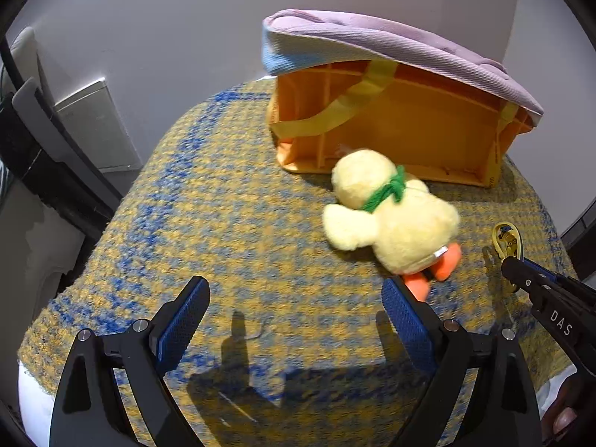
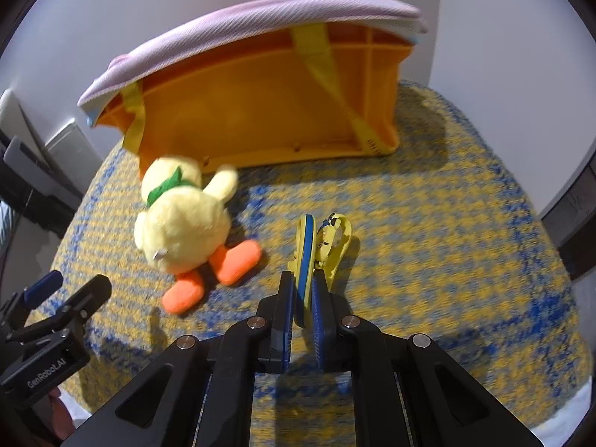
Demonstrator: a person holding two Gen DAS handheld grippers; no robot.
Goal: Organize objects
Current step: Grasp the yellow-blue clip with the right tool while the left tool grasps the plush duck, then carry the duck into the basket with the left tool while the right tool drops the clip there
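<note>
A yellow plush duck (image 1: pixel 395 216) with a green scarf and orange feet lies on the blue-and-yellow knit cover; it also shows in the right wrist view (image 2: pixel 186 216). Behind it stands an orange crate (image 1: pixel 395 126) with yellow straps, topped by a lilac cushion (image 1: pixel 391 44). My left gripper (image 1: pixel 298 313) is open and empty just in front of the duck's feet. My right gripper (image 2: pixel 302 294) is shut on a small yellow-and-blue sandal (image 2: pixel 305 257), held on edge above the cover to the right of the duck. The sandal's tip also shows in the left wrist view (image 1: pixel 506 240).
The knit cover (image 2: pixel 447 223) drapes a rounded surface that drops off at the sides. A white wall stands behind the crate (image 2: pixel 260 119). A grey panel (image 1: pixel 93 123) and dark furniture stand to the left.
</note>
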